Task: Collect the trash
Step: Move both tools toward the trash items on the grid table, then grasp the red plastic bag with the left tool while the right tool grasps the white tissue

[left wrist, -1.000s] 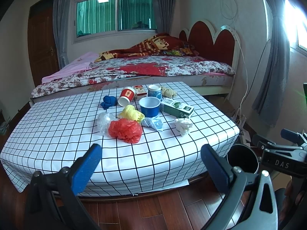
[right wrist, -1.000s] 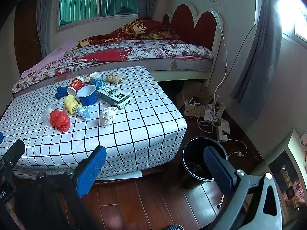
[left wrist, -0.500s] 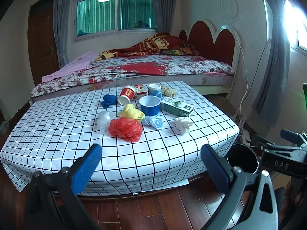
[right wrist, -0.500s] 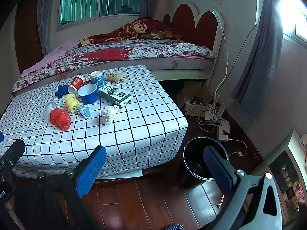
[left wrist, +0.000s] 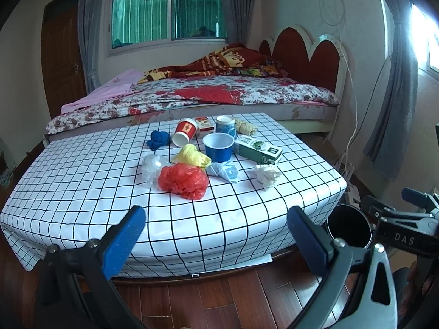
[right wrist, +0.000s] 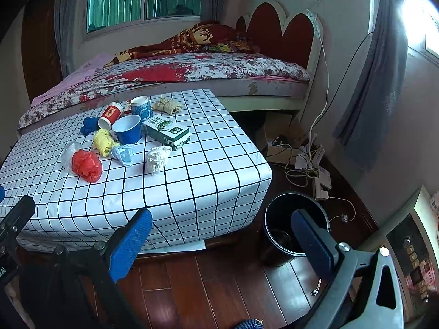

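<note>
The trash lies in a loose cluster on the low table draped in a white cloth with a black grid (left wrist: pixel 82 181), at centre frame in the left wrist view and left of centre in the right; nearest the lens is a crumpled red plastic bag (left wrist: pixel 183 181), touching a clear plastic wad (left wrist: pixel 150 166) on its left; behind it a yellow crumpled bag (left wrist: pixel 193 156), and to its right a pale blue wad (left wrist: pixel 225 171) and a white crumpled tissue (left wrist: pixel 267 175); farther up sit an upright blue paper cup (left wrist: pixel 218 148), a green and white carton lying flat (left wrist: pixel 258 152), a tipped red paper cup (left wrist: pixel 185 135), a patterned blue cup (left wrist: pixel 225 126), a dark blue wad (left wrist: pixel 158 139) and a tan crumpled wrapper (left wrist: pixel 245 127); a black round bin (right wrist: pixel 293 230) stands on the wooden floor at the table's right corner, lower centre-right of the right wrist view; the left gripper (left wrist: pixel 216 233) and the right gripper (right wrist: pixel 222 237) both hang at the bottom of their frames, fingers spread wide and grasping nothing, well apart from the trash; a bed with a floral cover (left wrist: pixel 219 93) fills the upper middle.
</note>
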Motion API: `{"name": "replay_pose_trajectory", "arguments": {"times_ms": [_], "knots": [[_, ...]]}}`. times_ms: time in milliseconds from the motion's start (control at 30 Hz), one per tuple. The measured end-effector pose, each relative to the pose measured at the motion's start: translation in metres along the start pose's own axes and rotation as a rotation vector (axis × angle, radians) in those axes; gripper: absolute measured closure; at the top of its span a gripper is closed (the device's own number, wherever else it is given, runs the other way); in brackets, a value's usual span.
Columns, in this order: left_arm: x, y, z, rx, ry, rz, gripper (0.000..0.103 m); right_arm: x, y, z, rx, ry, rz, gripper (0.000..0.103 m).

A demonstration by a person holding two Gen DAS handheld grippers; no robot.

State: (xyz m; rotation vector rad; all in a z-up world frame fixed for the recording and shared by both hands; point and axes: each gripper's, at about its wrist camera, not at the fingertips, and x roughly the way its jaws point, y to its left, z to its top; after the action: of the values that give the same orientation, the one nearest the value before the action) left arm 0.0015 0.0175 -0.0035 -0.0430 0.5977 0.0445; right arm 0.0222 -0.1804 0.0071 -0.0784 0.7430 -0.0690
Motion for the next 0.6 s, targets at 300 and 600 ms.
{"name": "replay_pose_trajectory", "arguments": {"times_ms": [300,600], "knots": [[0.008,0.006,0.0,-0.023,0.002,-0.02,0.0,0.009,0.003,0.004,-0.012,0.011,0.003,0.001],[0.036,0.024,-0.001,-0.077,0.05,-0.083,0.0,0.051,0.009,0.014,-0.045,0.05,0.11,0.001]]}}
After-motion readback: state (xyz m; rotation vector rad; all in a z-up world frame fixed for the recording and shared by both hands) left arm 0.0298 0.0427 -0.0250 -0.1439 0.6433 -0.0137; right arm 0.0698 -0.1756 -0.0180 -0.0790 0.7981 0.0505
